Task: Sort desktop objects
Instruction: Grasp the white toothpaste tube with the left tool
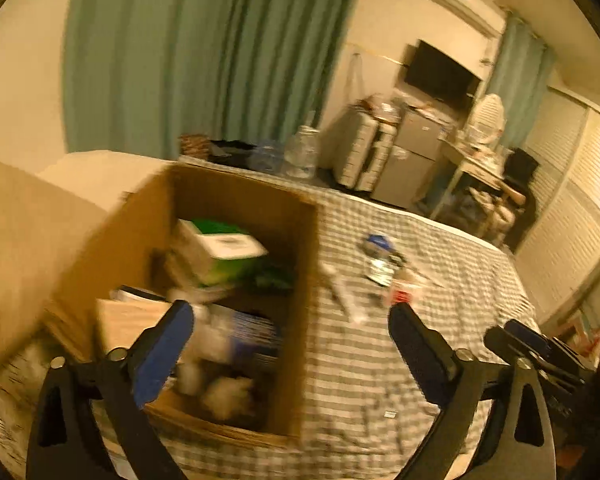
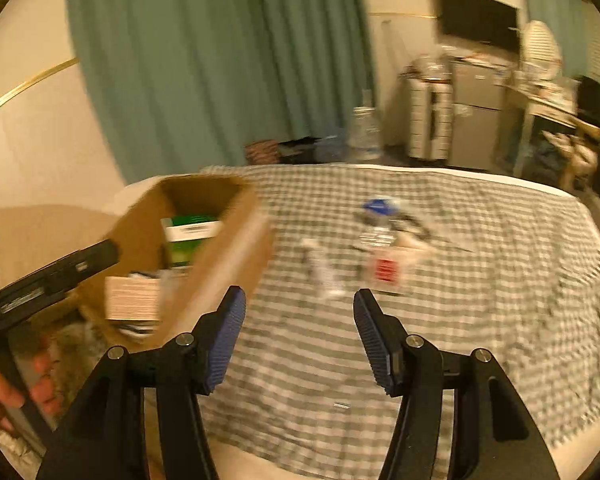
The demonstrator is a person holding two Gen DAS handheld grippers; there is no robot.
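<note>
Both my tongs, left [image 1: 290, 344] and right [image 2: 300, 338], are spread and empty. Several things already sit in the cardboard box [image 1: 300, 280]; a bottle [image 2: 376, 220], tube [image 2: 320, 268] and packet [image 2: 386, 270] remain on the bed [image 2: 480, 300].

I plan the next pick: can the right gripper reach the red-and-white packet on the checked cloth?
Probably yes. The right gripper is open and empty, and the red-and-white packet lies just ahead of it on the checked cloth, with nothing between.
</note>
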